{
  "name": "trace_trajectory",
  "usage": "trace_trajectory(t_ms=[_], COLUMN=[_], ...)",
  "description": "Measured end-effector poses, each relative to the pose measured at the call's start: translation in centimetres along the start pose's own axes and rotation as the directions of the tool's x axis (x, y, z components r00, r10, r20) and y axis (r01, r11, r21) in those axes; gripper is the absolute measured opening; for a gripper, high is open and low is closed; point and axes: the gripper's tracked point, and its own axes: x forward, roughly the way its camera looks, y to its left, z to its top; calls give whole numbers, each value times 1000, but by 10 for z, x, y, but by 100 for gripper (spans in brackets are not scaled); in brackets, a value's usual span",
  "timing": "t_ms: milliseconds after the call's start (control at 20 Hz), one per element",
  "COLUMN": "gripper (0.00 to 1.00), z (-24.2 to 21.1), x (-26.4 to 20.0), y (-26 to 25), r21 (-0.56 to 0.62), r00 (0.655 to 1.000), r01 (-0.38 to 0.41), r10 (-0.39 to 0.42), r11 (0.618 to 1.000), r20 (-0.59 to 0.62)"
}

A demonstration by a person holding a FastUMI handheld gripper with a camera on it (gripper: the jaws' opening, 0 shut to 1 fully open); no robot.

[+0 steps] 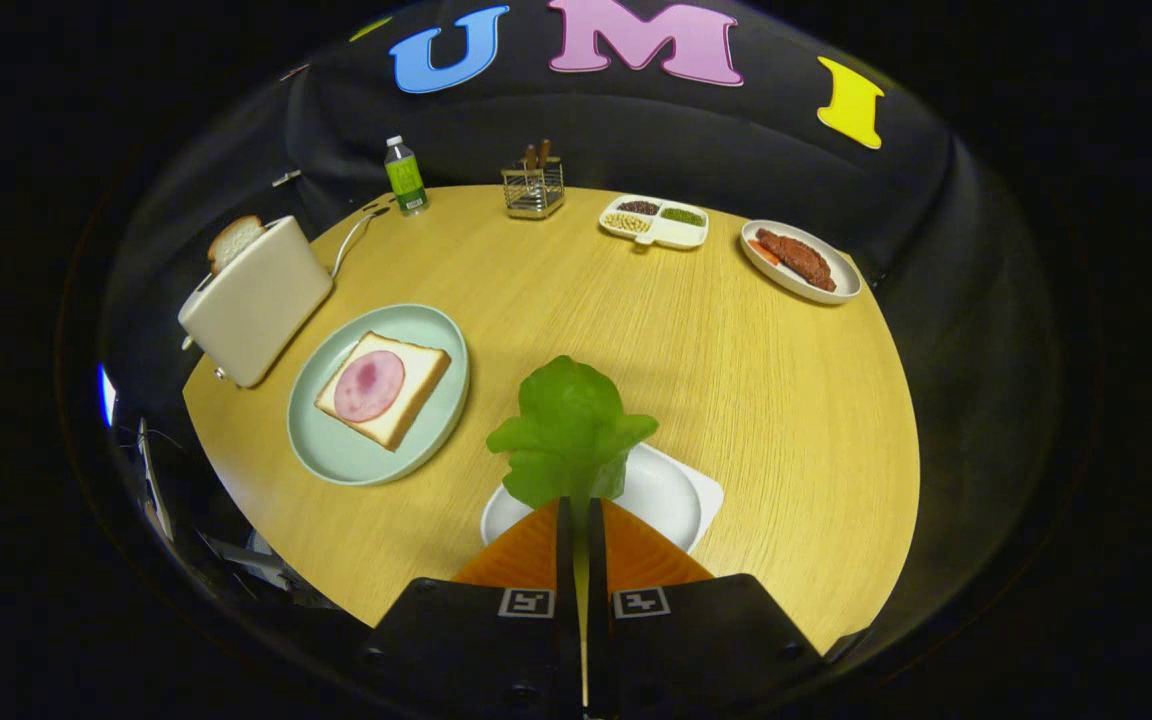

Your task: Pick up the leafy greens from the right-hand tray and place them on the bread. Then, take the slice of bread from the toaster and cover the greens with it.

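Green and ruffled, the lettuce leaf (570,430) stands upright, its stem pinched between the closed orange fingers of the gripper (581,512), above the white tray (681,500) on the wooden table (786,400).

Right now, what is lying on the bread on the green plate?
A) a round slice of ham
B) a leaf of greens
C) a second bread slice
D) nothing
A: a pink ham slice tops the bread, while the gripper holds the greens in its shut jaws.
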Motion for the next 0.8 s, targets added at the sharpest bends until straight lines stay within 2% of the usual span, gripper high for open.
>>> trace_trajectory(t_ms=[150,350,600,800], gripper=[7,7,7,7], z=[29,60,79,87], x=[-25,-42,-35,-18], y=[27,86,149,181], r21=[-9,-36,-64,-98], r00=[997,989,984,984], r01=[-11,-81,-136,-154], r10=[12,85,143,162], r11=[1000,996,989,983], r20=[71,123,107,77])
